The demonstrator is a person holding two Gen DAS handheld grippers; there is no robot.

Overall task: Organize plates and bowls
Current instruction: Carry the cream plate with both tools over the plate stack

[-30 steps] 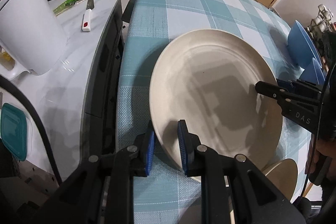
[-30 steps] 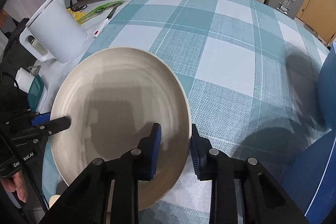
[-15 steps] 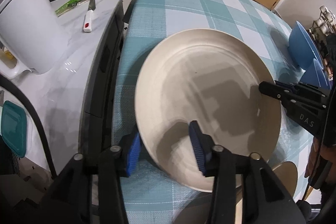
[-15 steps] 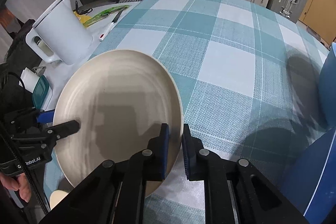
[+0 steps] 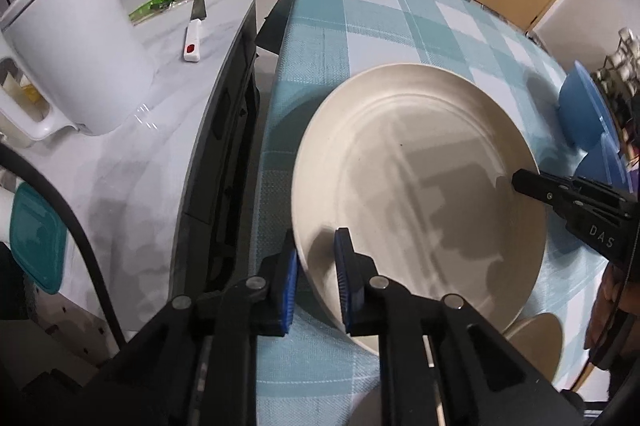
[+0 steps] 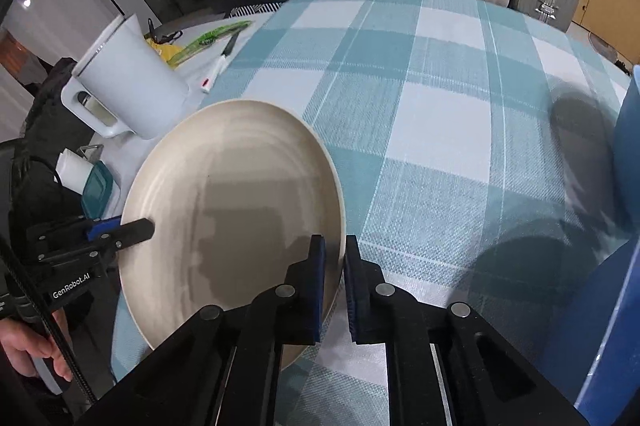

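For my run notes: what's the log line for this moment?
left gripper: just closed on plate rim | right gripper: shut on opposite rim | plate: held by both over table | step: carry

The plate [image 5: 416, 162] sits over the worktop [image 5: 360, 26], between the left tool [image 5: 316, 274] and right tool [image 6: 334, 266]; the jug [image 5: 76, 46] stands left.
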